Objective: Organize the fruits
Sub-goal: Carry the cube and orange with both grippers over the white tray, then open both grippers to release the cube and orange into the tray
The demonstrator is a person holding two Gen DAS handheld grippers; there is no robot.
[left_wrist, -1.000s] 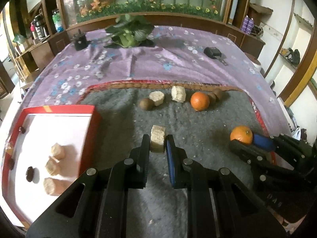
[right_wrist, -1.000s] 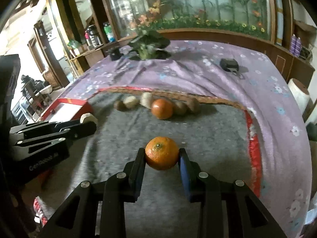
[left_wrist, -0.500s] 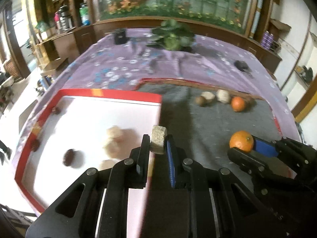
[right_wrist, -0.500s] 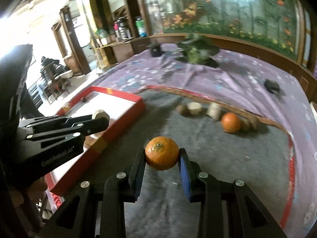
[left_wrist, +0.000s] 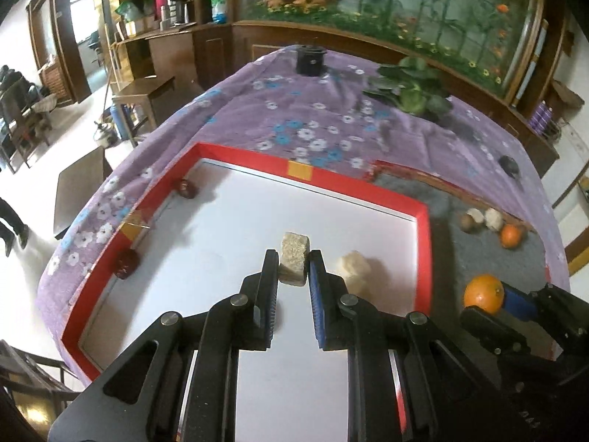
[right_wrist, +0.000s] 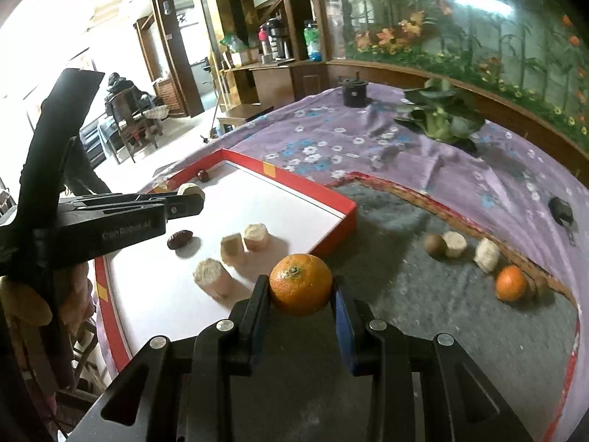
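Left tongs [left_wrist: 293, 269] pinch a pale cut chunk [left_wrist: 293, 263] above the white floor of a red-rimmed tray [left_wrist: 423, 254], apparently to set it beside the chunks [right_wrist: 235, 248] already grouped near the tray's right edge. Right tongs [right_wrist: 300, 294] clamp an orange [right_wrist: 300, 283] just outside that edge, over the grey mat [right_wrist: 460, 313]. More fruit, including a second orange [right_wrist: 510, 283], waits along the mat's far edge, unsorted.

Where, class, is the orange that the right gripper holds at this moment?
In the right wrist view, the orange sits clamped in the right gripper, above the grey mat just right of the red tray, near its corner.
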